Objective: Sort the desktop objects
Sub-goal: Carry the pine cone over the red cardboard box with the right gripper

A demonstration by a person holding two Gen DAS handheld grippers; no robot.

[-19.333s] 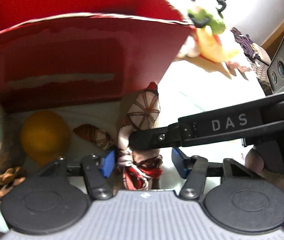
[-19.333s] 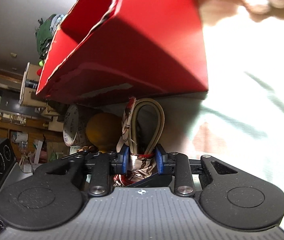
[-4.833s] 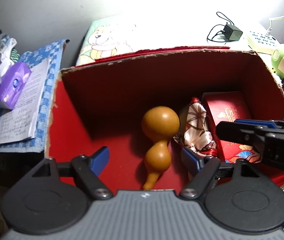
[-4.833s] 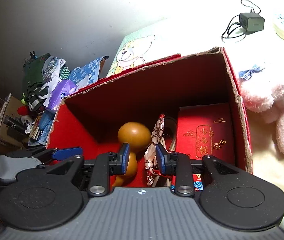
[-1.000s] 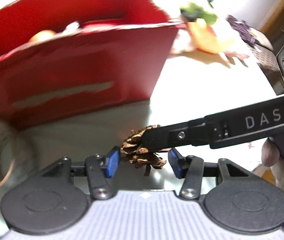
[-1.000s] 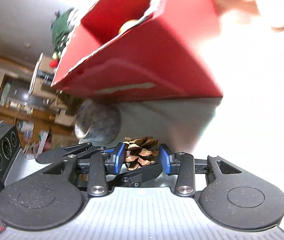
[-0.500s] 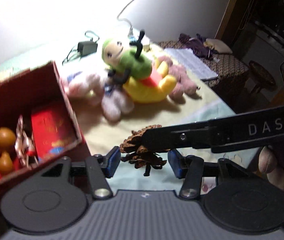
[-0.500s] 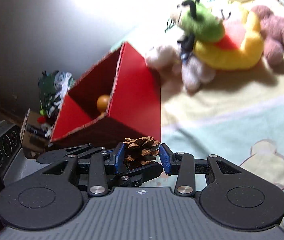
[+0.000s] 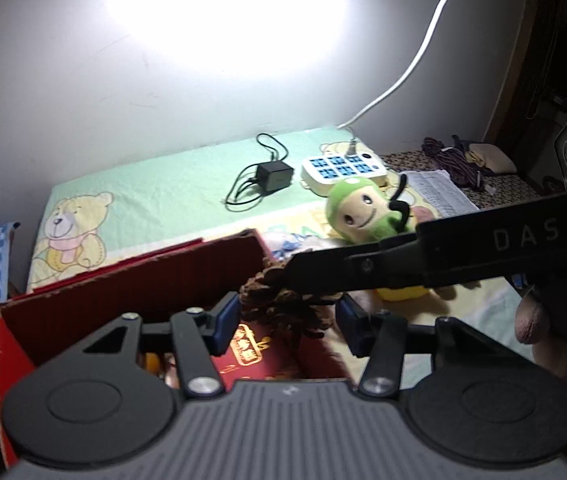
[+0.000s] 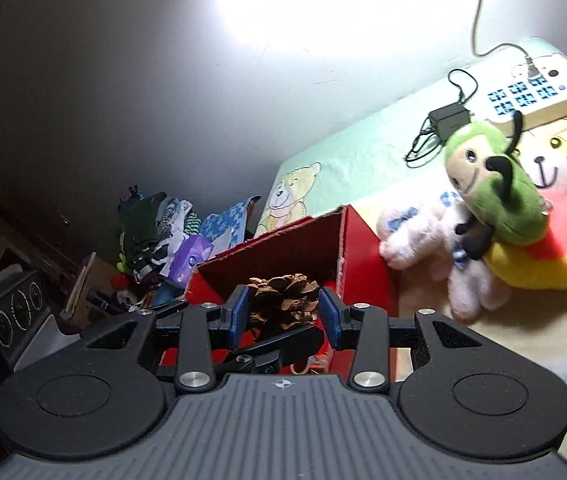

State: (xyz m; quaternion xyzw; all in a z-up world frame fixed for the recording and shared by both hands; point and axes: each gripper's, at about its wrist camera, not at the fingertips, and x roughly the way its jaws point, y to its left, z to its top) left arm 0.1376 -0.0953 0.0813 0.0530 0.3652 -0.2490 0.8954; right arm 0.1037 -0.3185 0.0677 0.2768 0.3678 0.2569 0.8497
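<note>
My right gripper [image 10: 283,314] is shut on a brown pine cone [image 10: 283,302] and holds it in the air over the near right part of the open red box [image 10: 355,252]. In the left wrist view the pine cone [image 9: 279,304] hangs between the blue pads of my left gripper [image 9: 289,316], whose jaws stand apart on both sides of it. The right gripper's black finger [image 9: 403,268] reaches in from the right onto the cone. Below, inside the red box [image 9: 131,300], lie a red envelope [image 9: 251,354] and a bit of the orange gourd [image 9: 151,362].
Plush toys lie right of the box: a green one [image 10: 491,188] on a yellow one [image 10: 543,256], and a white one [image 10: 423,236]. A black charger [image 9: 273,174] and a white power strip [image 9: 343,166] lie near the wall. Papers and clutter [image 10: 163,236] lie left of the box.
Both grippers have risen and swung left with the pine cone, from beside the box's outer wall to above its open top. The view now looks down into the box.
</note>
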